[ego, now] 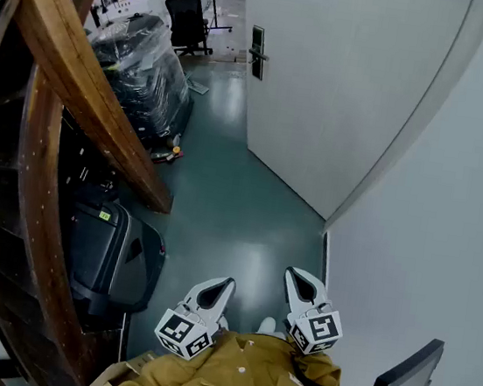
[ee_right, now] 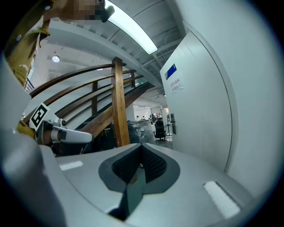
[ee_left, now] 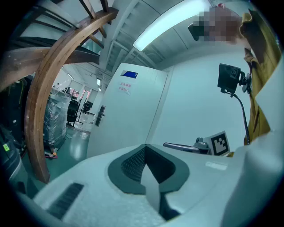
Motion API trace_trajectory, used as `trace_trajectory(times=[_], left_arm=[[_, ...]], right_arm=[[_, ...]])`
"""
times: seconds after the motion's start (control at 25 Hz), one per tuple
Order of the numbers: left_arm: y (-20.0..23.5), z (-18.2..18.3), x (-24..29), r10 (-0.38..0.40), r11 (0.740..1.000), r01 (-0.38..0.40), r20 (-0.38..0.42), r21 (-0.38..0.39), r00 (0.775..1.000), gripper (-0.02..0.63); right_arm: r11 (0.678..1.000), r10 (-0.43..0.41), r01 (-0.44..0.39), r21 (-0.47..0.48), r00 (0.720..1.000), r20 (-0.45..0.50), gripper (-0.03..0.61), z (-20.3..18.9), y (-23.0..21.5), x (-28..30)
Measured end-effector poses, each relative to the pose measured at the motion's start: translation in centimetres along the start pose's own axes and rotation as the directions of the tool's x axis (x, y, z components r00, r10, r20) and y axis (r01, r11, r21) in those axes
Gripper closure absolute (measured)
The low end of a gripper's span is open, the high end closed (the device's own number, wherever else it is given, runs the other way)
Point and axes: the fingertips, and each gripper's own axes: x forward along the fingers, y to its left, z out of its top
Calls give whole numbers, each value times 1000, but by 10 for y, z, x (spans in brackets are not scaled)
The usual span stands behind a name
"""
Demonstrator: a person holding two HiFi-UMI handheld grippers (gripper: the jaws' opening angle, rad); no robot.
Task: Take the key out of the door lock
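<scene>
Holding both tools low against a mustard-yellow jacket [ego: 235, 379], the person stands on a dark green floor [ego: 222, 203] facing a white door [ego: 326, 84]. The left tool [ego: 222, 284] has its jaws pressed together with nothing between them. The right tool [ego: 299, 279] is likewise closed and empty. The two sit side by side, pointing nearly level toward the door. The door lock [ego: 257, 53], a dark plate with a lever handle, is at the door's far edge, well apart from both tools. It is too small to tell whether the key is in it. A curved wooden stair rail [ego: 72, 68] runs along the left, with a plastic-wrapped load [ego: 142, 73] and a black office chair [ego: 189, 20] beyond it.
</scene>
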Motion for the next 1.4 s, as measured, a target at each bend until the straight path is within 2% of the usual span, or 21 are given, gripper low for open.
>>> trace_trajectory(times=[0.32,0.56,0.92,1.2,1.4], left_arm=[[2,-2,-1,-3,1000,3,1,-3,1000,614],[1,-1,-2,-9,1000,9,-2,-4,1000,614],[-10,-9,6,-15,1000,15,-11,-22,1000,614],[-19,-13,23,36,999,-36,-13,-19,999,614],[-2,-12,31,90,995,-90,-8,-35,996,614]], right_arm=[[1000,-8,8,-6,1000,-3,574,-2,1,1],[999,14,-15,39,999,33,572,5,5,2],[998,-17,15,60,999,27,572,0,-9,-16],[998,0,-1,67,1000,12,572,-6,-45,-34],[997,34,-33,68,999,-14,572,-10,-57,-17]])
